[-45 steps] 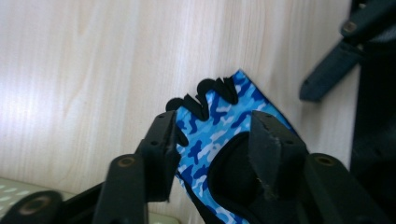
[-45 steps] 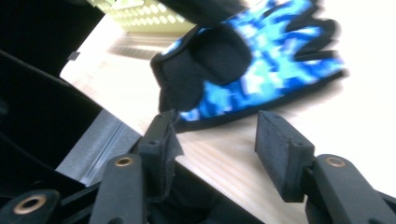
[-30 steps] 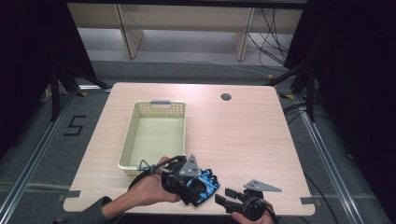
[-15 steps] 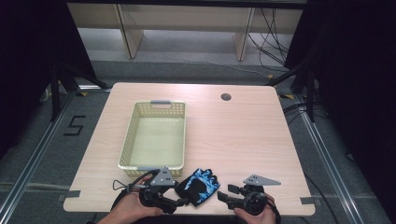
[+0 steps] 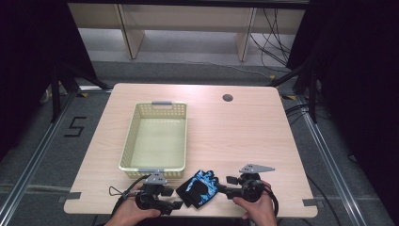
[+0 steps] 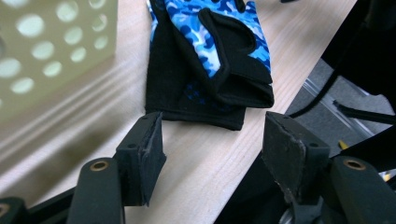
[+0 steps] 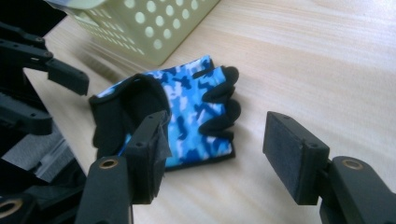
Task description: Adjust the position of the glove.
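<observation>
High view: a blue camouflage glove (image 5: 199, 187) lies flat on the table (image 5: 244, 136), just in front of the yellow basket (image 5: 155, 141) — off its near right corner. The left gripper (image 5: 175, 205) sits left of the glove, the right gripper (image 5: 221, 187) right of it.

Left gripper view: jaws apart, nothing between them; the glove's black cuff lies just beyond the pads.

Right gripper view: jaws apart and empty — glove ahead, basket behind it.

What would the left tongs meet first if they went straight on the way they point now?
Most likely the black cuff edge of the glove, lying on the table just ahead of the open left tongs; only bare wood lies between.
</observation>
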A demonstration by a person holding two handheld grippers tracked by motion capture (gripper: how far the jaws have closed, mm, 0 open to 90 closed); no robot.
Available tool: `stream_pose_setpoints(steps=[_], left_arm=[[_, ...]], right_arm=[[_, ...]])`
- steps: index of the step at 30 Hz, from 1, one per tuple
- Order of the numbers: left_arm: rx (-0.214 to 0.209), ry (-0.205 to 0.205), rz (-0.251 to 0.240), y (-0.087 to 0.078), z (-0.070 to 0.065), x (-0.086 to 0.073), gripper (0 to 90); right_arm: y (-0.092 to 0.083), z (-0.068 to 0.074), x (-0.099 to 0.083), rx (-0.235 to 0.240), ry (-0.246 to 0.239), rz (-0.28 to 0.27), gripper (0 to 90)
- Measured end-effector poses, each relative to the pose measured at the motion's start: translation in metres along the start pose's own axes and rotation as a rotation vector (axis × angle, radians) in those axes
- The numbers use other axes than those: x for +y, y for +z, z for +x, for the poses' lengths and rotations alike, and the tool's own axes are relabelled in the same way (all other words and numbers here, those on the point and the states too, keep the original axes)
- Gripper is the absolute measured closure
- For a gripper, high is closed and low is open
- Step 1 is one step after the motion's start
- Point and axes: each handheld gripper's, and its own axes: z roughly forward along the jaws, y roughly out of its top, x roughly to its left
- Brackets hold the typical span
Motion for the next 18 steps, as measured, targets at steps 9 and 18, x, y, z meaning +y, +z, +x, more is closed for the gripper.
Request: stream_pose_setpoints(steps=[9,18], left_arm=[[-0.009,-0.062,0.019,0.009,0.003,-0.003,40.0],[-0.048,-0.103,0.026,0.021,0.003,0.0,40.7]], right_arm=[[0.026,-0.01,0.015,0.048,-0.008,0.061,41.3],[0.031,-0.011,0.015,0.055,-0.008,0.085,41.5]])
